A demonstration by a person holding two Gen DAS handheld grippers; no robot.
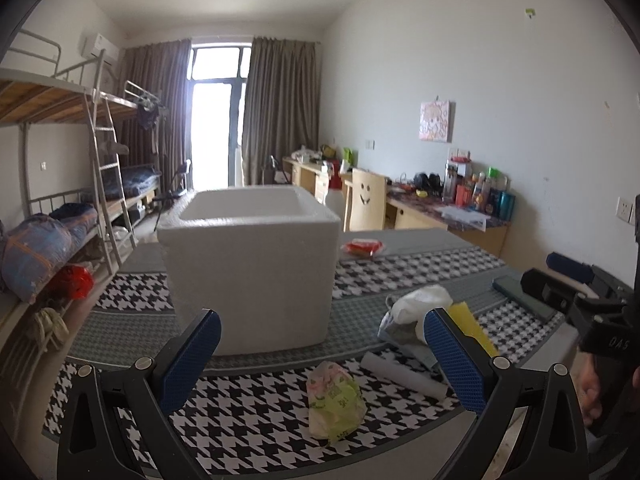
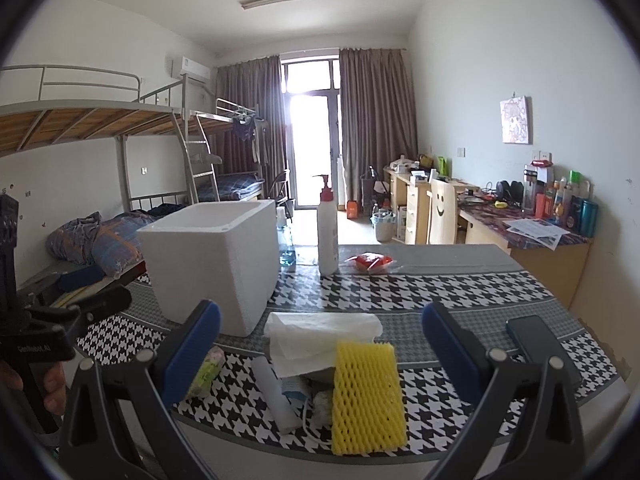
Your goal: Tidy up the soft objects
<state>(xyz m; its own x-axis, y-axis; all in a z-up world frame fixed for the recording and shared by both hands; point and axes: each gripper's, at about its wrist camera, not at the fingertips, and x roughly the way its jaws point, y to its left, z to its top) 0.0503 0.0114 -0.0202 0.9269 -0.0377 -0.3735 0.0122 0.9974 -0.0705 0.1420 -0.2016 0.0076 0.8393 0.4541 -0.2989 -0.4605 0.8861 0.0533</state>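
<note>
Both tools wide open, nothing held. Left tool (image 1: 322, 354) hovers low over near edge of the counter (image 1: 420, 268), which has a houndstooth cloth; right tool (image 2: 320, 344) does the same further right.

White foam box (image 1: 250, 264) stands open-topped on the counter's left-centre, upright, nothing visible inside from these angles.

Soft stuff sits in a loose pile in front & right of box:
- yellow foam net sleeve (image 2: 368, 392) nearest the edge, between right tool's fingers in right wrist view
- white tissue sheets (image 2: 316, 336) just behind it, partly under it
- white roll (image 2: 276, 394) lying left of the sleeve
- green/pink soft packet (image 1: 334, 402) apart from the pile, to its left, between left tool's fingers in left wrist view

Pump bottle (image 2: 327, 236) upright at far edge, red packet (image 2: 370, 261) just beside it. Dark phone (image 2: 542, 348) flat at right of the counter.
</note>
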